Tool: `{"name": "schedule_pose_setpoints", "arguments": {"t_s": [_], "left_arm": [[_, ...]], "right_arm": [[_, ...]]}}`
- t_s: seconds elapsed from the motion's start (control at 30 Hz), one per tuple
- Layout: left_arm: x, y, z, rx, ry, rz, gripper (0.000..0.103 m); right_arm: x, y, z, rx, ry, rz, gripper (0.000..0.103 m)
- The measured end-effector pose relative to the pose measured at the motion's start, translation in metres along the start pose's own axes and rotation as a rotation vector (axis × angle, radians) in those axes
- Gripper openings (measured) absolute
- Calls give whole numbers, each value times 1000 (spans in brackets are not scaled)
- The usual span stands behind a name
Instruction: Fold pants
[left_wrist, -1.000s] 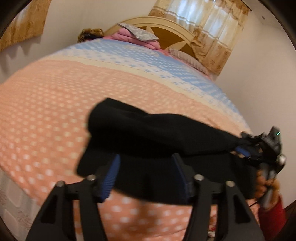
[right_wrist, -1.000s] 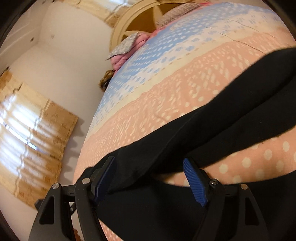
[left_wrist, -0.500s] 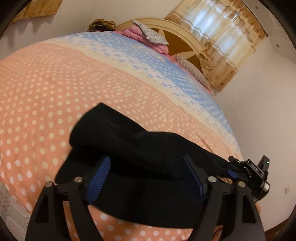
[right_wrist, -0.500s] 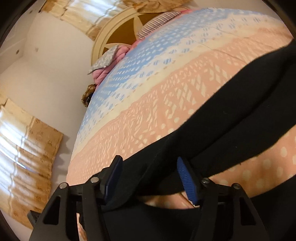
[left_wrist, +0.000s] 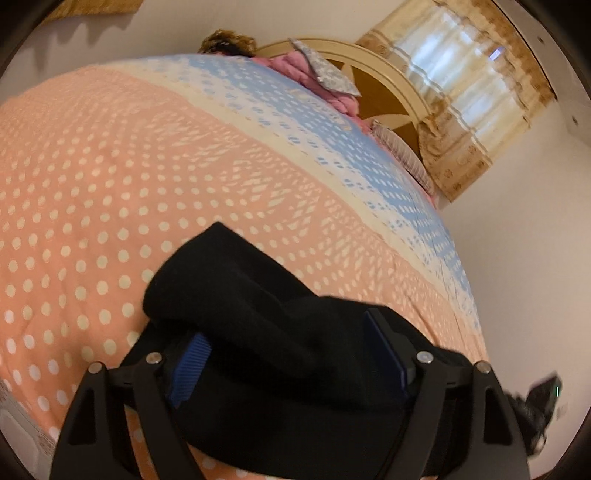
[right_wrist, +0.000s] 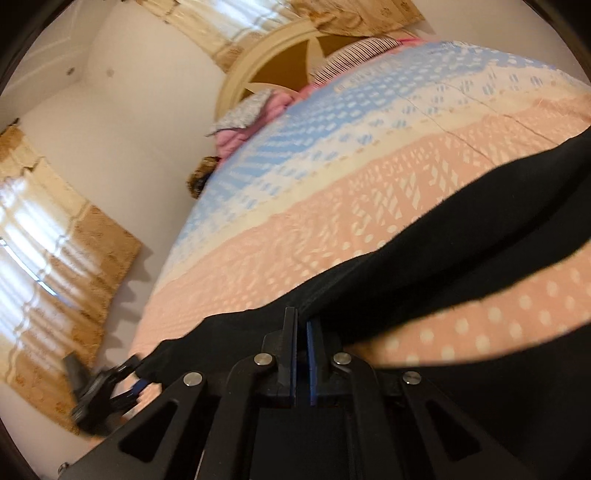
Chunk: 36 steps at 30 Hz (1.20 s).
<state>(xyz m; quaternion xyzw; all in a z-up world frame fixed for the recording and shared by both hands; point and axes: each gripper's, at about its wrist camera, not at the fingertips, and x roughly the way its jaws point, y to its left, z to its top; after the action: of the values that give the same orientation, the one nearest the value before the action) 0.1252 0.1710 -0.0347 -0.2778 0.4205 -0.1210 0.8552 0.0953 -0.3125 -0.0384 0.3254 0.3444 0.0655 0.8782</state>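
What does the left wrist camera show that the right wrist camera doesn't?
Only the left view shows the left gripper up close, jaws wide apart around a bunched end of the black pants. Only the right view shows the right gripper up close, jaws shut on the pants' edge. Both share the dotted bedspread, the headboard and curtains.

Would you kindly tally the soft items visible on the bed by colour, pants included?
Black pants: 1
Pink bundle: 1
Grey patterned cloth, on the pink bundle: 1
Striped pillow: 1
Total: 4
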Motion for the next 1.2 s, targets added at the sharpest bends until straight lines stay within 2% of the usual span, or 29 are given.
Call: {"name": "schedule_pose_setpoints", "arguments": {"t_s": [0.07,0.1,0.13,0.17,0.33,0.43,0.67,0.8,0.9,1.0,1.03,1.07,1.1,1.13,1.17,1.2], "left_arm": [[6,7,-2,-35,25,-20,49],[9,8,-4,-31,38,-24,39],[11,8,-7,-12,54,-13,21],[10,7,-9,7,58,3,14],[-8,2,-25,118,47,61,14],[-18,6,-37,180,27,116,14],[-16,20,-46,194,57,167,15],[-16,16,-53,269,41,234,15],[-12,14,-61,308,10,278,21],[-13,8,-62,364,5,312,24],[-17,9,-61,367,8,315,31],[-20,11,-59,359,7,320,47],[-27,16,-57,343,-1,340,57],[-32,20,-55,334,-14,359,74],[-41,26,-53,324,-38,385,80],[-48,30,-50,317,-54,389,81]], "right_arm": [[-16,4,-10,-22,-14,6,4],[-21,4,-14,-21,-12,7,4],[-26,3,-19,-15,-7,15,4],[-31,2,-26,-12,-2,25,4],[-60,5,-54,-42,0,39,4],[-73,5,-75,-84,0,-5,4],[-47,-23,-110,-13,125,-47,4],[-46,-22,-116,-59,135,-80,4],[-35,-36,-121,-33,163,-109,4],[-33,-49,-120,42,168,-67,5],[-36,-52,-117,80,192,-51,7],[-38,-55,-116,107,206,-36,15],[-44,-59,-114,146,205,-12,26],[-49,-61,-113,165,193,-3,34],[-60,-67,-110,197,153,-3,50],[-69,-72,-108,219,116,-13,61]]}}
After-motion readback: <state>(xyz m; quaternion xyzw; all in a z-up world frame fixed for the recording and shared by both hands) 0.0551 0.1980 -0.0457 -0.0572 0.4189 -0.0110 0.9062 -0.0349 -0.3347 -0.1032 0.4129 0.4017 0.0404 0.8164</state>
